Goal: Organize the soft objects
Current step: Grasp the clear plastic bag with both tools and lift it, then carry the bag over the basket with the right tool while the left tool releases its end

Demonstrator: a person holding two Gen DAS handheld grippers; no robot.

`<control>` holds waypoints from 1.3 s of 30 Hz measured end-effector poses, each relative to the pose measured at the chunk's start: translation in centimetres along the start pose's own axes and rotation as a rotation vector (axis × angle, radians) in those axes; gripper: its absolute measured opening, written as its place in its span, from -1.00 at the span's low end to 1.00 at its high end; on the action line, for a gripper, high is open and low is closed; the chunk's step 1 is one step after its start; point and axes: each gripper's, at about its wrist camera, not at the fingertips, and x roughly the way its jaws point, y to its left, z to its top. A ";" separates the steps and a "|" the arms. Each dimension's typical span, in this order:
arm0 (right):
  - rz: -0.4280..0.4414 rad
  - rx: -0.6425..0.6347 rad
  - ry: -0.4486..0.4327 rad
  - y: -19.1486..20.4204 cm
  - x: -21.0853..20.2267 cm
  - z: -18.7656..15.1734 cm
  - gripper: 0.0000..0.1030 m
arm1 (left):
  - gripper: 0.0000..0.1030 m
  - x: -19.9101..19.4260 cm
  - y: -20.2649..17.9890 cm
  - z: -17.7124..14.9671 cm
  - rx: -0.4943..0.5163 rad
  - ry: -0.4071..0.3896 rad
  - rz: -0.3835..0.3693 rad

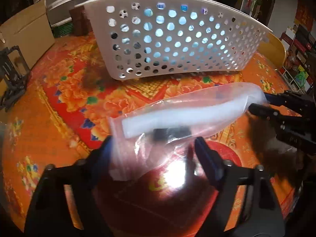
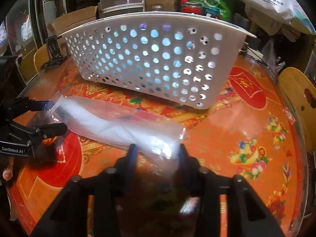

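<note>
Item: clear plastic bag (image 1: 189, 114) holding a white foam-like strip, lying across the near middle of the table (image 1: 59, 90), just in front of the white perforated basket (image 1: 173, 39), which is standing toward the far edge.

Left end: left gripper (image 1: 154, 148) is straddling the bag's sealed end, its blue pads (image 1: 205, 158) standing apart on either side of the film. The jaws are partly open and do not seem to be pressing the plastic, though glare is washing out that spot.

Right end: right gripper (image 2: 157, 150) is bracketing the opposite end of the bag, jaws narrower. Whether the fingers are already pinching the film cannot be told; blur and a bright reflection are covering the contact.

Purpose, as judged: one gripper is taking each end so the limp, long bag is lifted level rather than sagging or folding, ready to go over the rim into the basket.

Obscured: a small dark object inside the bag near the left gripper is too blurred to identify. Bluish contents are showing through the basket's holes, unreadable. The table's near edge is hidden behind both gripper bodies. A fingertip (image 2: 7, 174) is showing at the far left of the right wrist view.
</note>
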 end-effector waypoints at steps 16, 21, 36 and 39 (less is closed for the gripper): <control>0.035 0.023 -0.085 0.9 -3.3 -1.3 -0.85 | -0.58 -2.5 1.6 -1.0 -0.033 -0.079 -0.059; 0.038 0.023 -0.128 1.3 -5.3 -1.8 -0.85 | -0.60 -4.2 1.3 -1.9 -0.029 -0.135 -0.066; 0.070 0.043 -0.221 1.5 -9.9 -1.6 -0.85 | -0.61 -10.4 0.6 -2.4 -0.032 -0.261 -0.056; 0.064 0.037 -0.248 1.6 -11.3 -1.1 -0.85 | -0.61 -11.7 0.4 -2.0 -0.022 -0.286 -0.052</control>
